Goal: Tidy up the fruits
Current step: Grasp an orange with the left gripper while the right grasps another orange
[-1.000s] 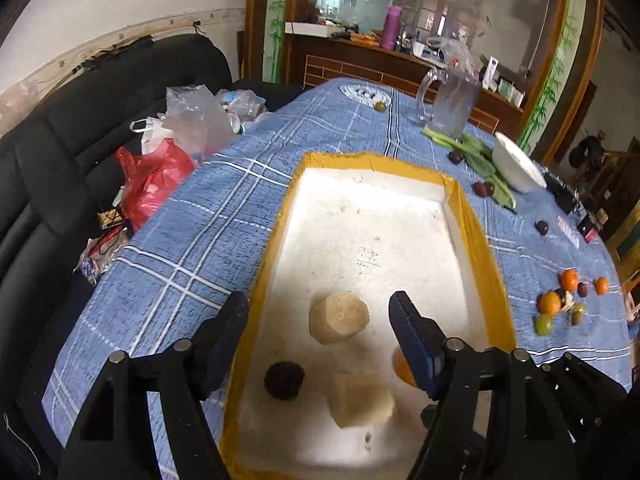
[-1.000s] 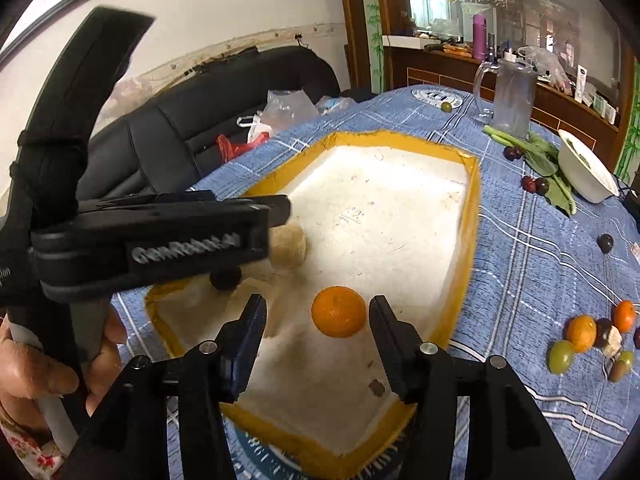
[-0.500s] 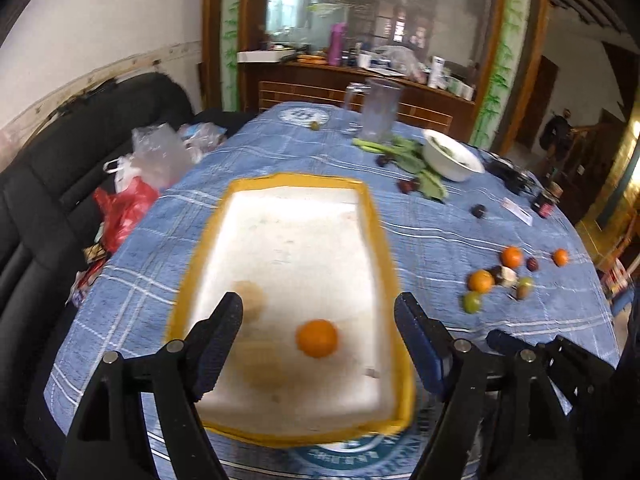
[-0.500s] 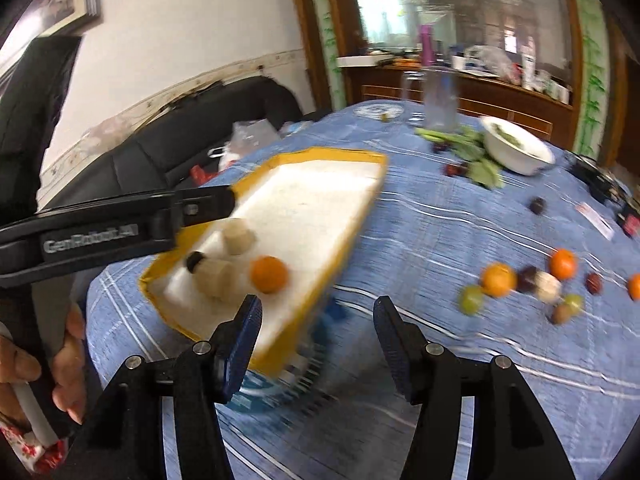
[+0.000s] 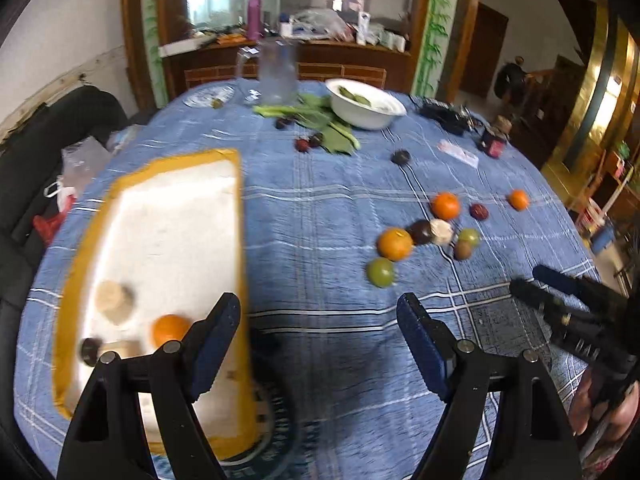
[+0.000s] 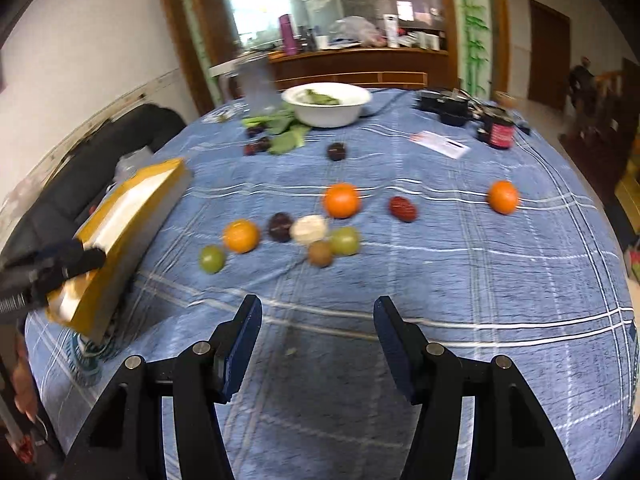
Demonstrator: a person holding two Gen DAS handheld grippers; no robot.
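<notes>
A yellow-rimmed white foam tray (image 5: 236,216) lies on the left of the blue checked table. It holds an orange (image 5: 170,330), a dark fruit (image 5: 90,350) and tan lumps (image 5: 114,300). A loose cluster of fruit lies mid-table: oranges (image 6: 240,235) (image 6: 341,200) (image 6: 503,197), green fruits (image 6: 211,259), a dark plum (image 6: 280,226), a white lump (image 6: 309,229), a kiwi (image 6: 320,253) and a red date (image 6: 403,209). My left gripper (image 5: 320,344) is open and empty beside the tray. My right gripper (image 6: 318,340) is open and empty, short of the cluster (image 5: 394,244).
A white bowl (image 6: 326,104) with greens, loose leaves (image 6: 286,140), dark fruits (image 6: 336,151), a clear jug (image 5: 276,74), a dark jar (image 6: 500,132) and a card (image 6: 439,143) stand at the far side. A black sofa with plastic bags (image 5: 76,168) is on the left.
Both grippers have swung right, away from the tray and towards the loose fruit cluster. The orange stays in the tray. Both stay open and empty.
</notes>
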